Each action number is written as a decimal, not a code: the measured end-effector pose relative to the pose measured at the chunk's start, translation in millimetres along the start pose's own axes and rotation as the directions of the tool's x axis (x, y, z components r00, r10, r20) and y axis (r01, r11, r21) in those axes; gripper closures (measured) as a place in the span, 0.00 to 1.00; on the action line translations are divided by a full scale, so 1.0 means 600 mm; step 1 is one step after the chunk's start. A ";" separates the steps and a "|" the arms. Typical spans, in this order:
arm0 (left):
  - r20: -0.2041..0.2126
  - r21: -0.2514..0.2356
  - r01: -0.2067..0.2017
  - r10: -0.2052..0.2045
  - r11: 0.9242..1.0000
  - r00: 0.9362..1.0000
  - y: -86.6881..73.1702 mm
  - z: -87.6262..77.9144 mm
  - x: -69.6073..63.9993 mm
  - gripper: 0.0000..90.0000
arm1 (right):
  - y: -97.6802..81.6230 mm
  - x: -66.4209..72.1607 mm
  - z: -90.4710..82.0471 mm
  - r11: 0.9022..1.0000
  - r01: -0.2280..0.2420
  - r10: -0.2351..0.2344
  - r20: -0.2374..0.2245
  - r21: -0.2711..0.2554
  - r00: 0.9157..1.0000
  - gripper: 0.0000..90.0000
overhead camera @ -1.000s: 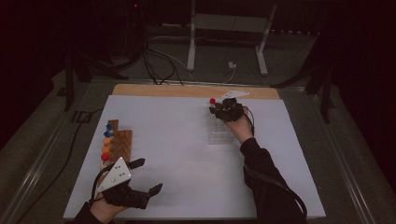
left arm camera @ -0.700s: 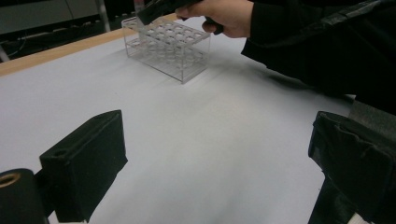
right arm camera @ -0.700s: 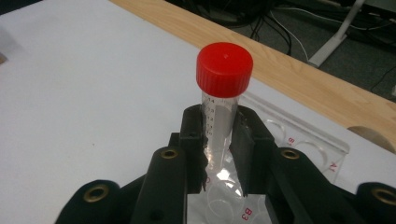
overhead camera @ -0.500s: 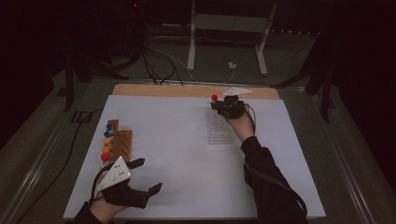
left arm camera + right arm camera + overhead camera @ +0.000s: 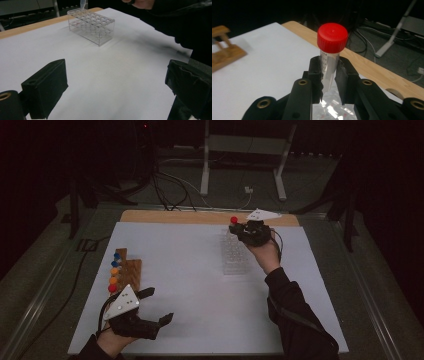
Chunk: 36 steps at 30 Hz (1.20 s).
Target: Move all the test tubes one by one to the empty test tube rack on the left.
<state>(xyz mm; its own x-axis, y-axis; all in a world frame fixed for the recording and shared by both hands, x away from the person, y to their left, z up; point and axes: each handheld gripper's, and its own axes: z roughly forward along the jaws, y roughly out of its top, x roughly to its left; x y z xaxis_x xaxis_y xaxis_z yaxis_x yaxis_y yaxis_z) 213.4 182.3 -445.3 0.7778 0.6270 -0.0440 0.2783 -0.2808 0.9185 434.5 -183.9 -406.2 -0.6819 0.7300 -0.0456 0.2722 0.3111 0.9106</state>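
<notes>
Right hand-held gripper (image 5: 239,226) shifted slightly toward far edge of surface (image 5: 175,245) since earlier frames; left hand-held gripper (image 5: 159,306) unchanged. Right jaws clamped on red-capped tube (image 5: 330,53), upright, cap above jaw tips. Clear rack (image 5: 91,26) directly below tube tip. Left jaws wide apart, nothing held, wooden rack (image 5: 127,269) just beyond.
</notes>
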 end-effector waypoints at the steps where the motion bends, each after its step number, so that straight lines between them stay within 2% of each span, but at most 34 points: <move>1: -0.004 0.000 0.000 0.000 1.000 1.000 0.001 0.000 0.000 0.06 | 0.000 0.005 -0.006 1.000 0.004 -0.004 -0.009 -0.006 1.000 0.83; 9: 0.004 -0.024 0.003 -0.002 1.000 1.000 0.023 0.001 0.002 0.06 | 0.000 0.055 -0.052 1.000 0.028 -0.028 -0.097 -0.006 0.995 0.83; 15: 0.012 -0.028 -0.026 0.026 0.999 1.000 0.049 0.009 -0.006 0.06 | -0.013 0.105 -0.083 0.998 0.060 -0.060 -0.157 -0.005 0.986 0.83; 19: 0.035 -0.030 -0.051 0.052 0.998 0.998 0.064 0.015 -0.012 0.06 | -0.032 0.136 -0.097 0.997 0.076 -0.074 -0.203 0.000 0.976 0.83; 24: 0.061 -0.031 -0.056 0.058 0.998 0.996 0.078 0.030 -0.020 0.06 | -0.063 0.177 -0.109 0.994 0.105 -0.094 -0.253 0.028 0.963 0.83; 31: 0.097 -0.046 -0.074 0.078 0.996 0.992 0.097 0.052 -0.034 0.08 | -0.100 0.219 -0.119 0.993 0.109 -0.091 -0.316 0.040 0.944 0.83; 33: 0.100 -0.053 -0.076 0.081 0.996 0.992 0.099 0.059 -0.038 0.13 | -0.105 0.228 -0.119 0.992 0.114 -0.092 -0.330 0.046 0.939 0.83; 36: 0.126 -0.059 -0.084 0.091 0.995 0.988 0.102 0.072 -0.042 0.19 | -0.110 0.240 -0.118 0.992 0.112 -0.086 -0.355 0.054 0.931 0.83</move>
<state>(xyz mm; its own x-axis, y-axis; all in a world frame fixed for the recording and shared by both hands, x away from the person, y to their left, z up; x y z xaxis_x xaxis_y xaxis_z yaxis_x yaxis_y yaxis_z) 235.1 117.6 -405.2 0.8648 0.5019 -0.0098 0.1782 -0.2887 0.9407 270.3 -142.2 -444.0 -0.8991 0.4370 0.0252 0.2301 0.4231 0.8764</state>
